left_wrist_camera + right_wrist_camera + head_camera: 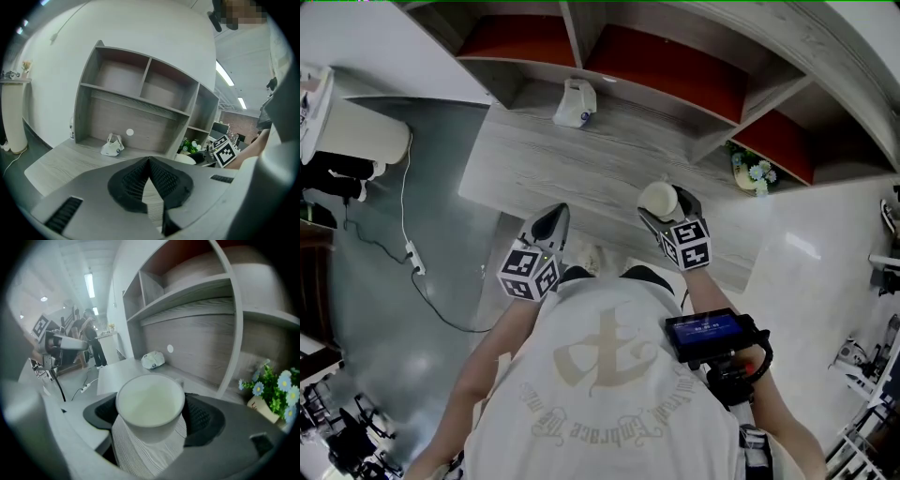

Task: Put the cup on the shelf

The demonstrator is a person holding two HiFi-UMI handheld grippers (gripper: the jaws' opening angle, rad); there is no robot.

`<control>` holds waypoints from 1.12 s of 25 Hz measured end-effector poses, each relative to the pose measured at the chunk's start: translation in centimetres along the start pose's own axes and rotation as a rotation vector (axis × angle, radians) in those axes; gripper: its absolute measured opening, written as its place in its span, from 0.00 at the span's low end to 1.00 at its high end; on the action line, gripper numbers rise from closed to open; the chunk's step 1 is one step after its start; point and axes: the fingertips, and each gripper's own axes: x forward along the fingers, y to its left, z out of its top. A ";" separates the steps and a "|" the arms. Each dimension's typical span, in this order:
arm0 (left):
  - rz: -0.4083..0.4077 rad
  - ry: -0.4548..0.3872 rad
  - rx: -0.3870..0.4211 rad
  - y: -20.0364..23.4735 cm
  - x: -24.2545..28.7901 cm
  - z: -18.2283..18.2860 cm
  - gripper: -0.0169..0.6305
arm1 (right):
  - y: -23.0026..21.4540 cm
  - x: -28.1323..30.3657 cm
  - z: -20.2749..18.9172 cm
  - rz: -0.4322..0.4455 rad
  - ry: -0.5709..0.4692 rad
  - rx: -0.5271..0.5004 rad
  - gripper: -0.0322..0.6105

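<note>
You are holding the cup [150, 403] upright in your right gripper [151, 414], whose jaws are spread to the cup's width and pressing on its two sides, with the open mouth facing up toward the camera. The cup looks empty, and it is sitting above the front part of the desk [609, 159]; whether its base is touching the wood, I cannot tell. The shelf [197, 291] is standing ahead of the right gripper and rising above it, so you are looking at a lift and a forward reach. I judge the carry is only beginning. Do it well by lifting straight first, holding the mouth level, then easing forward until the base is over a board and well past its front edge. Lower until the cup is resting flat before letting the jaws part. Be watching the upright divider ahead and to the right of the jaws. Your left gripper [149, 180] is hanging off to the other side with its jaw tips meeting and nothing between them. Counting what is showing: one cup, one shelf with several open compartments, two grippers, one small white object [153, 360] lying ahead and left of the cup, and one flower pot [269, 392] off to its right.
</note>
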 end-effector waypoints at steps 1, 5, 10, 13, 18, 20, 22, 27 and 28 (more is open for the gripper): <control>-0.001 -0.004 0.001 0.1 0.0 0.2 0.03 | 0.1 -0.2 0.4 0.002 -0.004 -0.009 0.70; -0.009 -0.021 0.002 0.2 0.3 1.0 0.03 | 0.3 -0.9 2.2 0.013 -0.031 -0.034 0.70; -0.021 -0.050 0.003 0.4 0.7 2.0 0.03 | 0.3 -1.7 4.3 0.038 -0.070 -0.049 0.70; -0.024 -0.060 0.010 0.5 0.7 2.7 0.03 | 0.2 -2.5 5.5 0.049 -0.090 -0.063 0.70; -0.052 -0.078 0.046 -0.2 1.1 3.9 0.03 | 0.6 -3.9 7.8 0.088 -0.126 -0.123 0.70; -0.066 -0.086 0.060 -0.4 1.3 4.4 0.03 | 0.9 -4.3 8.9 0.101 -0.141 -0.148 0.70; -0.081 -0.085 0.076 -0.6 1.5 4.8 0.03 | 1.2 -4.7 10.0 0.113 -0.158 -0.170 0.70; -0.115 -0.072 0.097 -1.1 2.3 5.1 0.03 | 1.5 -5.6 12.8 0.139 -0.205 -0.247 0.70; -0.120 -0.071 0.100 -1.1 2.3 5.2 0.03 | 1.6 -5.9 13.4 0.143 -0.216 -0.257 0.70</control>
